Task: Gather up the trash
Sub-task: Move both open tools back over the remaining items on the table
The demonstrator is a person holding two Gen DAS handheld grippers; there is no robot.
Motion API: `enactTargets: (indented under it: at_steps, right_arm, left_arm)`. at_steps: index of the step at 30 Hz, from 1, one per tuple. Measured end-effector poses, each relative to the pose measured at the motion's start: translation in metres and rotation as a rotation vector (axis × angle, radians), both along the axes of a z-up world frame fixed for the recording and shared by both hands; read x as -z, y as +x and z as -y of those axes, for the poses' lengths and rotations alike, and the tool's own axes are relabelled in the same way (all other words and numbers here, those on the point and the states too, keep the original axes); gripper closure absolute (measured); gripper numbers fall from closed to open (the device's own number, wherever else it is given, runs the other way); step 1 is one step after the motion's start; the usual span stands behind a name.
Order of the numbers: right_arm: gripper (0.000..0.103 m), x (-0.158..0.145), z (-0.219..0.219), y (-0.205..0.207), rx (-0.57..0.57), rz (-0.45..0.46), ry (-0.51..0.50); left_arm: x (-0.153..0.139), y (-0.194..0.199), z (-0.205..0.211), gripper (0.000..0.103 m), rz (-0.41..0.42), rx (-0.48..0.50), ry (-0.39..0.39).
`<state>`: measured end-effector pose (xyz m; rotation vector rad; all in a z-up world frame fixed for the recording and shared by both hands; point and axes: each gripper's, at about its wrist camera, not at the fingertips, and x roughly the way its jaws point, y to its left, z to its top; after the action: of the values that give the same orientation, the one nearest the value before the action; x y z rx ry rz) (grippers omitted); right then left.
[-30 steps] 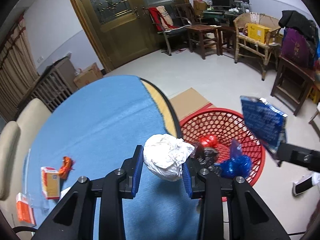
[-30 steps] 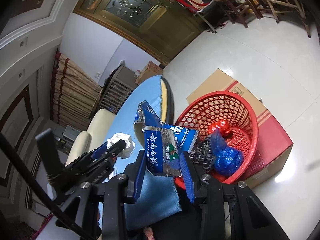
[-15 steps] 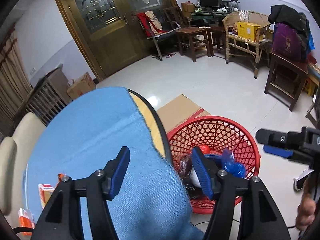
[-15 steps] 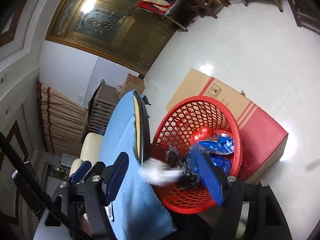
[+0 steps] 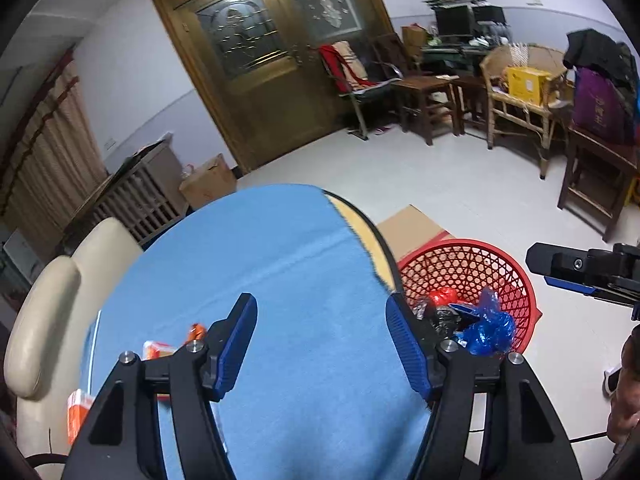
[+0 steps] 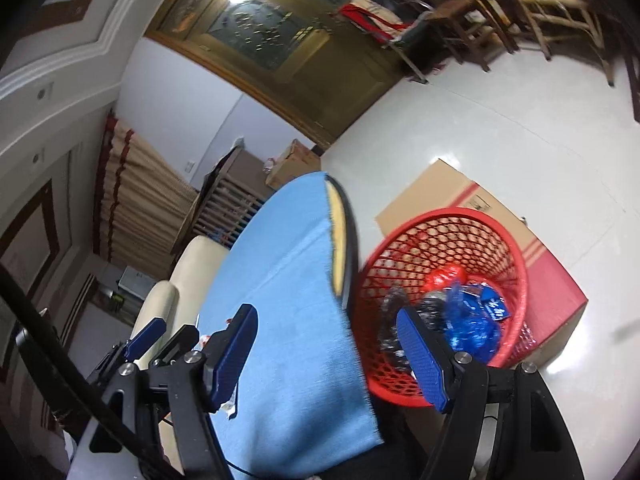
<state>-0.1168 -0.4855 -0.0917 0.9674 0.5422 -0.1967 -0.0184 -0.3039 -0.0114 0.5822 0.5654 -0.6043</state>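
A red mesh basket (image 5: 500, 258) stands on the floor beside the round table with a blue cloth (image 5: 280, 264). It holds blue wrappers, a red piece and dark plastic; it also shows in the right wrist view (image 6: 404, 236). My left gripper (image 5: 320, 344) is open and empty above the cloth. My right gripper (image 6: 326, 354) is open and empty over the table's edge next to the basket, and it shows in the left wrist view (image 5: 568, 274). Orange wrappers (image 5: 158, 350) and an orange packet (image 5: 76, 412) lie on the cloth at the left.
A cardboard box (image 6: 552, 280) sits under and behind the basket. A cream chair (image 5: 44, 300) stands at the table's left side. Wooden chairs and tables (image 5: 520, 108) line the far wall past open floor. A person's hand (image 5: 624, 400) is at the right edge.
Both grippers opened and dropped their loads: the white crumpled wad and the blue carton went into the basket. Both grippers have since drawn back toward the table.
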Motion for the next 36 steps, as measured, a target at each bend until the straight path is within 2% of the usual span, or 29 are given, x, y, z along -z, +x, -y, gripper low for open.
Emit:
enactTargets:
  at_steps: [8, 14, 21, 28, 36]
  right_arm:
    - [0.027, -0.047, -0.046, 0.010, -0.076, 0.041, -0.127]
    - [0.027, -0.084, -0.086, 0.017, -0.139, 0.083, -0.226]
    - [0.027, -0.128, -0.133, 0.015, -0.205, 0.151, -0.341]
    - [0.027, -0.156, -0.169, 0.011, -0.262, 0.206, -0.402]
    - [0.027, -0.173, -0.194, 0.014, -0.299, 0.248, -0.398]
  left_arm:
    - [-0.028, -0.002, -0.054, 0.035, 0.056, -0.089, -0.043]
    - [-0.052, 0.000, -0.095, 0.035, 0.066, -0.153, -0.086]
    - [-0.078, -0.009, -0.143, 0.031, 0.134, -0.232, -0.134]
    - [-0.096, -0.014, -0.180, 0.030, 0.170, -0.290, -0.169]
    - [-0.108, -0.012, -0.220, 0.029, 0.209, -0.366, -0.187]
